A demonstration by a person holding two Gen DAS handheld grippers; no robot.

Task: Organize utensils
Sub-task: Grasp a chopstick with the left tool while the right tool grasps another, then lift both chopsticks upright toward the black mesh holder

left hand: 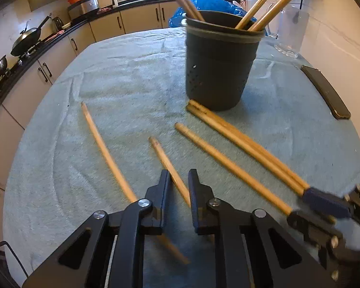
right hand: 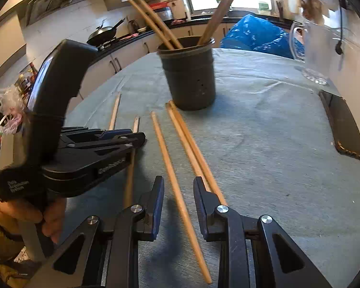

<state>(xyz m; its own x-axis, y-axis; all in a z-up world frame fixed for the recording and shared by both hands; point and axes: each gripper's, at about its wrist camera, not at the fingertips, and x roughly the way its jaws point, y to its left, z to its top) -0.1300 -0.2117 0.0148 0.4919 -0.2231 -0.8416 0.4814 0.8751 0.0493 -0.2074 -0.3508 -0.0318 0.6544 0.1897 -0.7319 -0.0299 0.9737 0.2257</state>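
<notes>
A dark utensil holder [left hand: 218,67] [right hand: 189,76] stands on the cloth-covered table with several chopsticks leaning in it. Several more lie loose in front of it. My left gripper [left hand: 180,180] is shut on one short chopstick [left hand: 163,153], which crosses slantwise between the pads and touches both. Another chopstick [left hand: 103,148] lies to its left. My right gripper [right hand: 178,184] stands open around a single chopstick [right hand: 165,158], with its pads clear of the wood. A pair of chopsticks [right hand: 187,139] runs just past its right finger. The left gripper [right hand: 141,136] shows at the left of the right wrist view.
A dark phone [right hand: 343,124] lies near the table's right edge. A clear glass jug [right hand: 316,55] stands at the back right, with a blue plastic bag [right hand: 256,33] behind the holder. A person's hand [right hand: 48,218] grips the left tool. Kitchen counters run along the left.
</notes>
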